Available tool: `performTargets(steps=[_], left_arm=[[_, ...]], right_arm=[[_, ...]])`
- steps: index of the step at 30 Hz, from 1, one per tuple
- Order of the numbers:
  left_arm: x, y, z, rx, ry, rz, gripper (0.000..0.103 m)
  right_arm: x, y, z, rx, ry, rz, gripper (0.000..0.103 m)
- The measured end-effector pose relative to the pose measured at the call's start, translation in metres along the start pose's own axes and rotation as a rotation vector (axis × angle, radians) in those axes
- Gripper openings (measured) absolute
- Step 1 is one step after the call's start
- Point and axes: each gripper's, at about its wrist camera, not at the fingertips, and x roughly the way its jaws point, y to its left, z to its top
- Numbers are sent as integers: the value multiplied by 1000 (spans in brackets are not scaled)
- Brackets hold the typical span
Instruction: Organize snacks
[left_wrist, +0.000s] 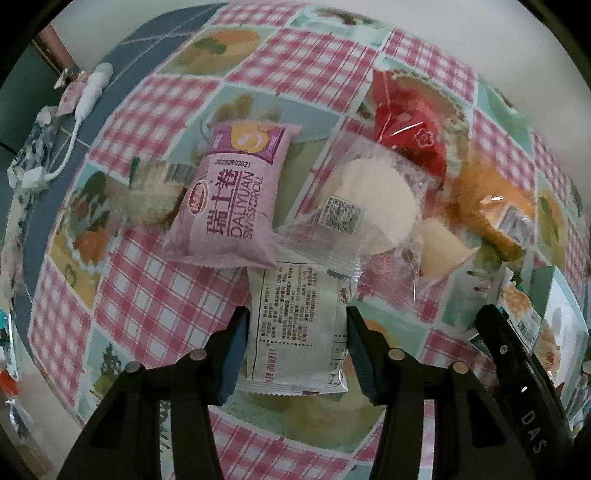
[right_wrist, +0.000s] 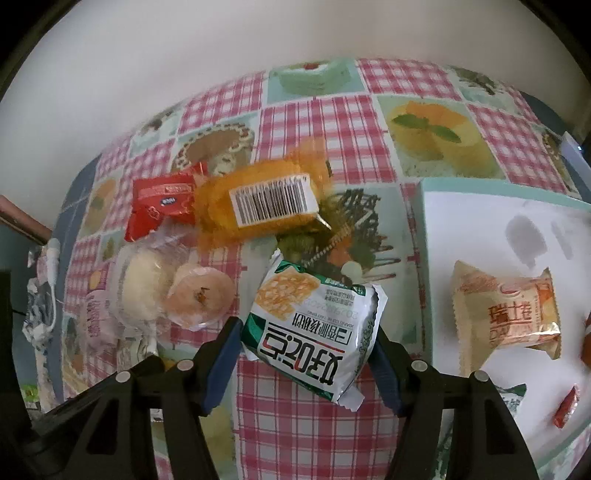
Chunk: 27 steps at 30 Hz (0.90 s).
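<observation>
While both grippers work over the checked tablecloth | left gripper: jaws pinching pale printed packet; right gripper: jaws gripping green-and-white cracker packet

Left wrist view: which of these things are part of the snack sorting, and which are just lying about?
Job:
pale cracker packet between the left tongs
pink Swiss roll packet
clear-wrapped round cake
red packet
orange packet

Lying about:
white cable and adapter
checked tablecloth
</observation>
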Motion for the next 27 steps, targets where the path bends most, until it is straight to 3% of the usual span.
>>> performTargets(steps=[16,27], left_arm=[[-65,4,-1,14,-140,-52,53],[-96,-11,-2,39,-226,-60,53]], right_arm=[[-65,-15,13,57,-110,59,69],[-76,-38,18,116,-115,26,68]])
